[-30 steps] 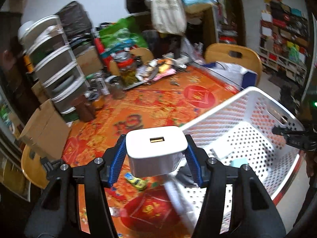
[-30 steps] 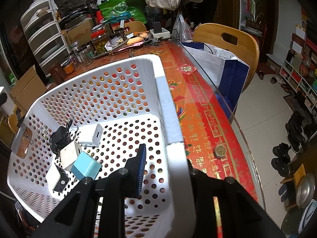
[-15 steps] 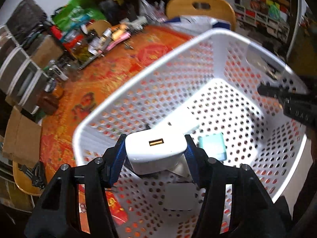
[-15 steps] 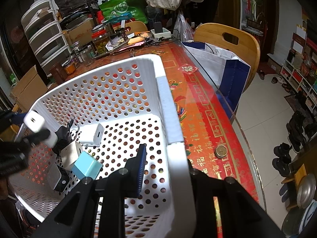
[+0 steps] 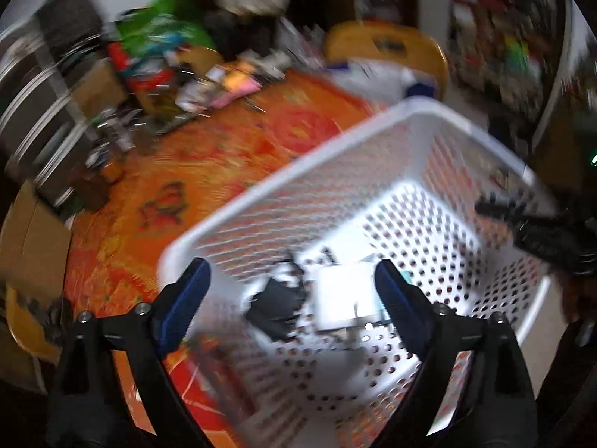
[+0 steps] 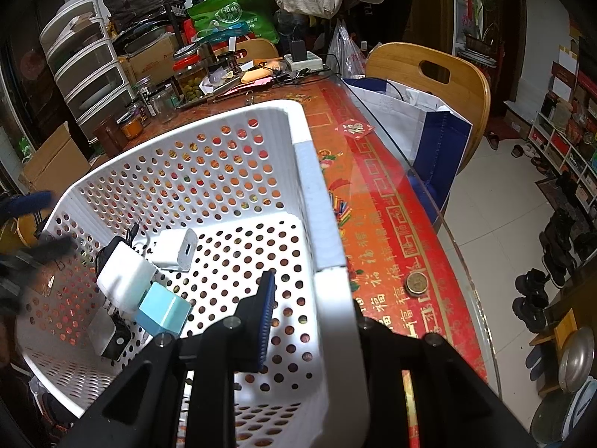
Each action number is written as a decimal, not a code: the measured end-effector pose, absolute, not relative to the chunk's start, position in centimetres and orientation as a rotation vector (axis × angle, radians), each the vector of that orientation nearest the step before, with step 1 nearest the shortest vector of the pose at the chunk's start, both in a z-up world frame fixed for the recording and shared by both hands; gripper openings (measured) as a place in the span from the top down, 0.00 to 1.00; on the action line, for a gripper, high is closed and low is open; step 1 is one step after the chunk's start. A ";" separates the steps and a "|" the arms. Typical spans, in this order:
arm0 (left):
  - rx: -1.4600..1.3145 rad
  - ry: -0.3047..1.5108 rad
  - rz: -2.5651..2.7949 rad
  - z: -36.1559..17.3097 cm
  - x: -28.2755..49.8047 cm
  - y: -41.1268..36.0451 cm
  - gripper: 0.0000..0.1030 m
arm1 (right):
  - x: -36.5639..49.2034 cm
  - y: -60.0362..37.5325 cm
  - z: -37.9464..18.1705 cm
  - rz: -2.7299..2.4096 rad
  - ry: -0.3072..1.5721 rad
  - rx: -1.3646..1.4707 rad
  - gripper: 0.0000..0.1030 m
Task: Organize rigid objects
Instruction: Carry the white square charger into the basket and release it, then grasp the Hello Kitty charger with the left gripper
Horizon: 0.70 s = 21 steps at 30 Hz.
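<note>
A white perforated basket [image 6: 231, 171] stands on the red patterned table. In it lie a large white charger [image 6: 125, 274], a smaller white charger [image 6: 175, 250], a light blue cube [image 6: 164, 313] and black adapters. My left gripper [image 5: 293, 298] is open and empty above the basket's near rim [image 5: 261, 201]; the white charger [image 5: 343, 295] lies below it. This view is blurred. My right gripper [image 6: 309, 321] is shut on the basket's side wall [image 6: 328, 261], one finger inside and one outside.
A coin [image 6: 416, 283] lies on the table right of the basket, near the glass edge. Jars, papers and clutter [image 6: 194, 78] fill the far end. A wooden chair [image 6: 429, 74] with a blue-white bag stands at the right. Plastic drawers [image 6: 86, 67] stand at the far left.
My left gripper has opened and let the white charger drop into the basket, then pulled back up over the rim. The right gripper has held still on the basket wall.
</note>
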State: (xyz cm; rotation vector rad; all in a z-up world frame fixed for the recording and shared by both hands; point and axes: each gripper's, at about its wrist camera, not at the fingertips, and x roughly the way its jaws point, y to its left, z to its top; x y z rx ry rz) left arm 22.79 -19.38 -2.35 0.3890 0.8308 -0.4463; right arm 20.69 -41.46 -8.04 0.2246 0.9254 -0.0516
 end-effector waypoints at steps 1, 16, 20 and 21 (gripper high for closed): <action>0.341 0.800 -0.419 -1.5 22.5 -16.8 0.01 | 20.7 -41.5 -8.0 -0.052 0.926 0.224 0.76; -0.034 0.960 -0.021 -14.1 22.7 6.1 0.01 | 20.5 -41.8 -8.0 -0.051 0.918 0.217 0.76; -0.094 1.016 -0.029 -16.5 24.5 6.5 0.38 | 20.6 -41.8 -8.0 -0.056 0.926 0.214 0.76; -0.092 1.017 -0.022 -16.8 24.9 6.6 0.40 | 20.6 -41.8 -7.9 -0.058 0.927 0.213 0.76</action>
